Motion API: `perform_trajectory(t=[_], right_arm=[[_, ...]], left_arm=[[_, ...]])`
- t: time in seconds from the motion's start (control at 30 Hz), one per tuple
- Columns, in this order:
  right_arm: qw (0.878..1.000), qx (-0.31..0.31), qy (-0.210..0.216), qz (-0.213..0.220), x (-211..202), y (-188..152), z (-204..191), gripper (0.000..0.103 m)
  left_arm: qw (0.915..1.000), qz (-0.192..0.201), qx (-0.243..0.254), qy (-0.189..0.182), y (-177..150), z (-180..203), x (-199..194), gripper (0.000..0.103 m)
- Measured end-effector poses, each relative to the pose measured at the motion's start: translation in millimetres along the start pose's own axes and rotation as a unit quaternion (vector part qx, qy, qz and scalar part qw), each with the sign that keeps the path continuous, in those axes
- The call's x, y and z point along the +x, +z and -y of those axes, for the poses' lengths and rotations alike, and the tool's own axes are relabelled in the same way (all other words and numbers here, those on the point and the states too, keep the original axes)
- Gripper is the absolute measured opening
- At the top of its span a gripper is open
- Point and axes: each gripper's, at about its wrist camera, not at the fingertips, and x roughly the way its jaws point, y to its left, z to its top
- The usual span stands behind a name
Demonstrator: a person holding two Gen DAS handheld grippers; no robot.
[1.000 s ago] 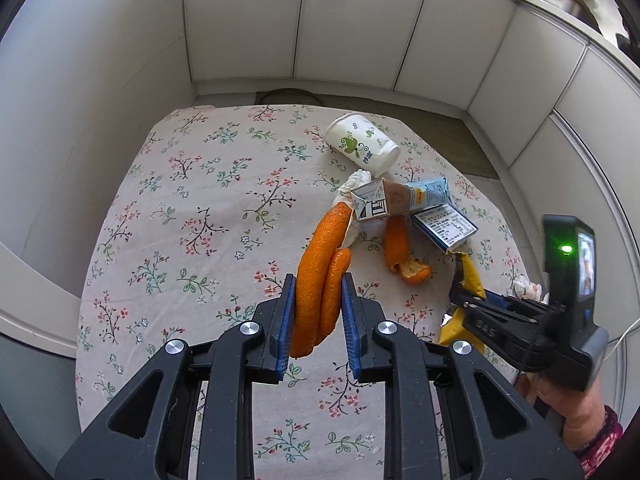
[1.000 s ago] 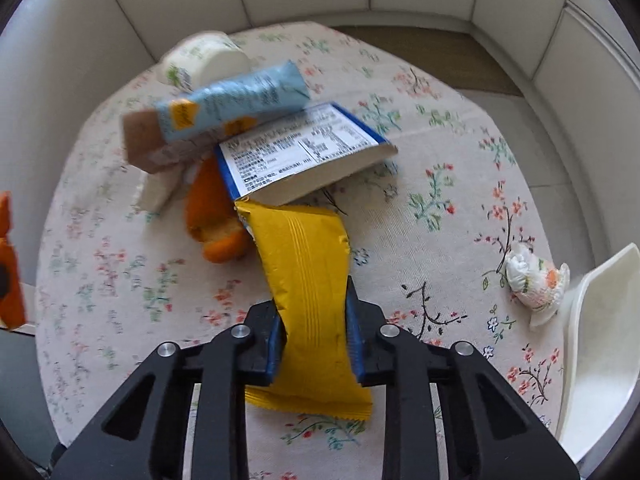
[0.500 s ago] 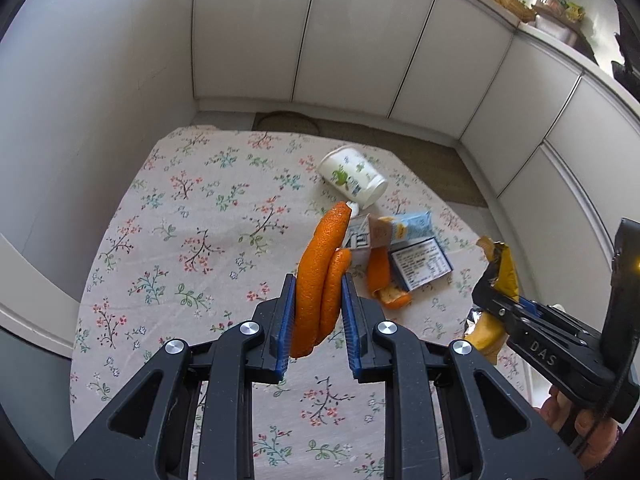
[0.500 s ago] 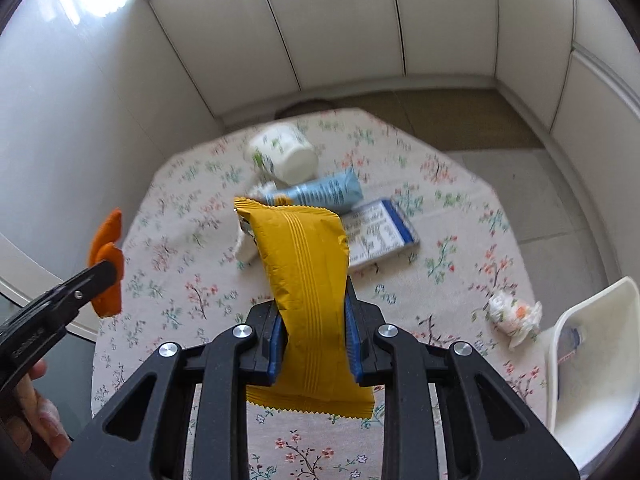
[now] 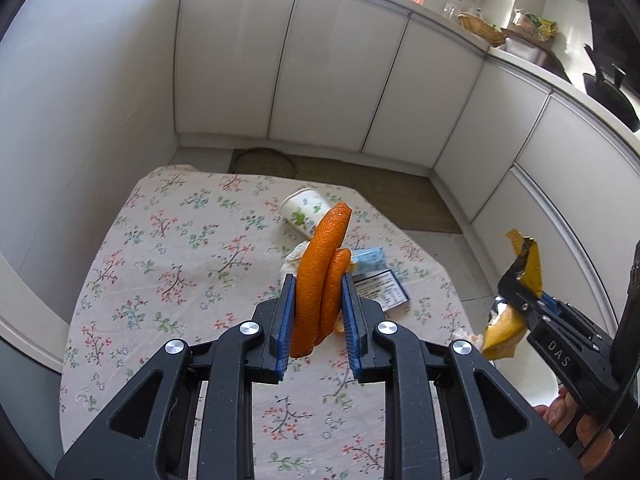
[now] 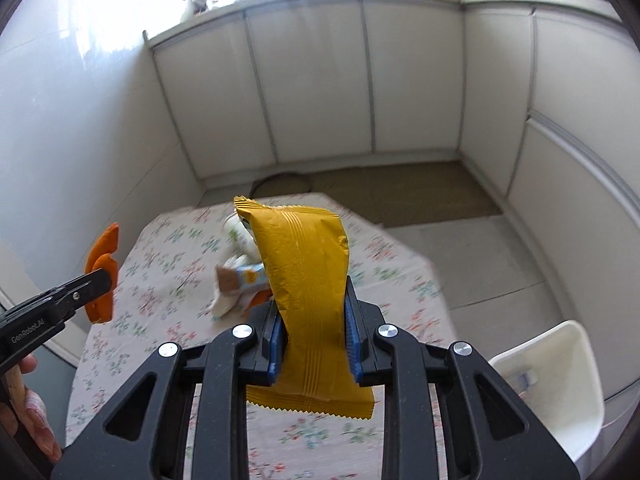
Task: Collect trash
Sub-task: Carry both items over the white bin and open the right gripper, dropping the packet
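Left gripper [image 5: 318, 314]: pinching orange peel [image 5: 320, 276], held above the table [image 5: 152, 248]; cup [image 5: 304, 212] and wrappers [image 5: 376, 276] left there; right gripper [image 6: 312, 344]: clamped on yellow packet [image 6: 308, 280]; bin [image 6: 560, 376] low right; advice: carry level, release only when directly over bin, one item first.

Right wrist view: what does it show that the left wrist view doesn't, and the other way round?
Only the right wrist view shows the white bin beside the table. Only the left wrist view shows the blue-edged label card on the cloth. Both show the left gripper shut on the orange peel, the right gripper shut on the yellow wrapper, the paper cup on its side and the floral tablecloth.
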Motion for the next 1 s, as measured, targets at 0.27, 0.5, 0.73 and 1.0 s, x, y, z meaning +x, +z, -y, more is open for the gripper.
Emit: perform_trajectory(t=[0.27,0.5,0.73,1.0], right_arm=[[0.997,0.009,-0.062,0.038,-22.5,3.4,33.7,0.025],[0.991,0.025,-0.124,0.047,-39.2,2.0,74.0,0.025],[0.981,0.048,-0.183,0.041,-52.2,-5.5,122.9,0.025],[0.968,0.076,-0.24,0.013,-63.0,-20.1,178.2,0.032]], left_arm=[[0.9998,0.01,0.014,-0.012,-1.0,22.6,-1.6,0.021],[0.999,0.013,0.034,-0.026,-4.5,49.5,3.1,0.021],[0.9977,0.009,0.049,-0.046,-9.1,79.3,10.5,0.021],[0.9943,0.0,0.076,-0.076,-19.1,126.5,22.2,0.021]])
